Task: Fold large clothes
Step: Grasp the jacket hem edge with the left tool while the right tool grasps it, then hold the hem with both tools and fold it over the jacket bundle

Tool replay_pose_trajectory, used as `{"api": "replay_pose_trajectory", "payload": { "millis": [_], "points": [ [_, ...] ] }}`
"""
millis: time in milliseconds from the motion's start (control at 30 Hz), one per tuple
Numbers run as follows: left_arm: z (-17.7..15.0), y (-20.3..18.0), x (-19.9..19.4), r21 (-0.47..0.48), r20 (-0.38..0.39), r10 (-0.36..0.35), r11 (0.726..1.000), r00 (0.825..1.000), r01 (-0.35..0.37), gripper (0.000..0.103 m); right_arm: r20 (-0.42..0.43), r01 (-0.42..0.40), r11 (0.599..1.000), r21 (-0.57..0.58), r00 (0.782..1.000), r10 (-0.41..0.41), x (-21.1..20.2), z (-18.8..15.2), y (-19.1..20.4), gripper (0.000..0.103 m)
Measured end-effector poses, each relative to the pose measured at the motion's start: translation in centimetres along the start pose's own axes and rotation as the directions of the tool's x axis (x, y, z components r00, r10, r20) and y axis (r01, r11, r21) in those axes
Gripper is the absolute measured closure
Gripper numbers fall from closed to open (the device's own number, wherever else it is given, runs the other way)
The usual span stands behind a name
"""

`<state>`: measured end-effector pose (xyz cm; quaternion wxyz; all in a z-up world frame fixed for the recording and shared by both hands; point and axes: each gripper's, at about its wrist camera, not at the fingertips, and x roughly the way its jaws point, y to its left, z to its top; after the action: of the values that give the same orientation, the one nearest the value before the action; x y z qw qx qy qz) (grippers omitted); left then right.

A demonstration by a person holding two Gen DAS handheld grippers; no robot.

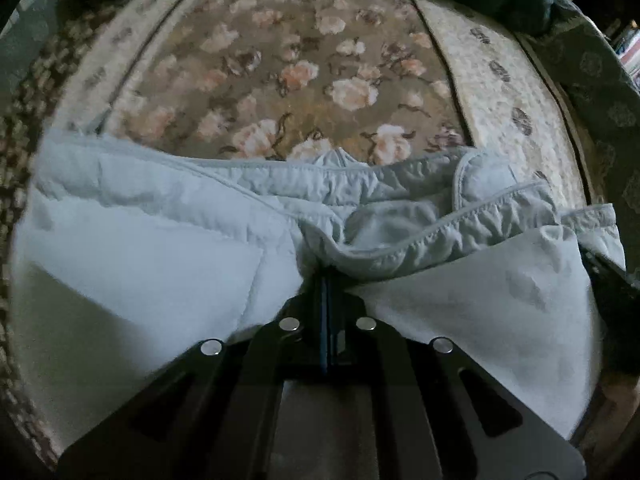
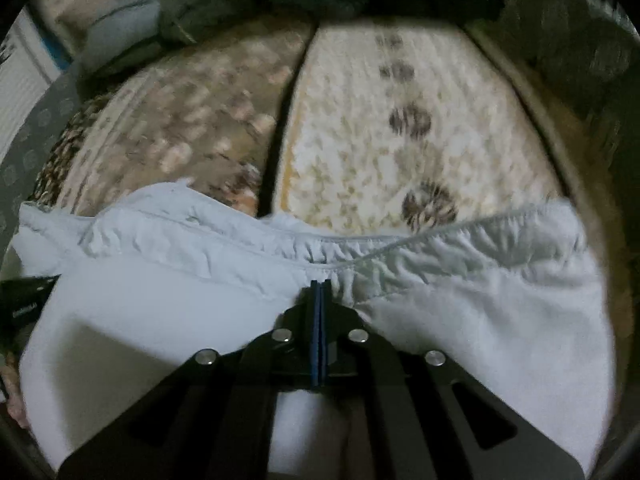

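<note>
In the left wrist view, the left gripper (image 1: 327, 276) has its 2 fingers pressed together with no gap showing, pinching a fold of the pale blue-white garment (image 1: 168, 248) near its gathered, piped hem (image 1: 400, 248). The garment spreads across the lower half of the view and drapes down both sides of the gripper, above a floral carpet (image 1: 304, 68) with pink roses on brown and a cream border (image 1: 492, 92). A dark edge of the other tool shows at the far right. In the right wrist view, the right gripper (image 2: 320, 286) is likewise closed tight, its blue pads meeting, clamped on the same garment (image 2: 160, 312) just below the ruffled elastic edge (image 2: 360, 252). The cloth hangs over the cream border (image 2: 380, 128), and dark piled fabric (image 2: 224, 4) lies at the far end, blurred.
</note>
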<state>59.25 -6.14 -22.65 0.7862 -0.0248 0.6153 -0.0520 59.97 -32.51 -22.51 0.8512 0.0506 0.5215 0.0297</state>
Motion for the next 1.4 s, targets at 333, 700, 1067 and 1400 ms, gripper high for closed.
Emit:
{"api": "replay_pose_trajectory", "payload": {
  "millis": [333,700,1067,1400],
  "points": [
    [-8.1,3.5,-10.4,0.049,0.167,0.028,0.998,0.986,-0.037,0.092,0.105,-0.119,0.993,0.016,0.988,0.117,-13.2,-4.9,-1.8,0.098],
    [-7.0,10.0,-2.8,-0.112,0.021,-0.088,0.99,0.996,0.09,0.1,-0.037,0.012,0.99,0.142,0.999,-0.007,-5.0,-6.1,-6.1,0.103],
    [-5.6,9.7,0.0,-0.077,-0.006,-0.051,0.996,0.999,0.05,0.1,-0.087,-0.005,0.986,0.166,0.996,0.02,-1.0,-4.4,-6.9,0.103],
    [-7.4,8.9,-0.5,-0.009,0.045,0.007,1.0,0.999,-0.007,0.1,-0.041,-0.027,0.989,0.145,0.999,0.034,-1.1,-5.8,-6.9,0.103]
  ]
}}
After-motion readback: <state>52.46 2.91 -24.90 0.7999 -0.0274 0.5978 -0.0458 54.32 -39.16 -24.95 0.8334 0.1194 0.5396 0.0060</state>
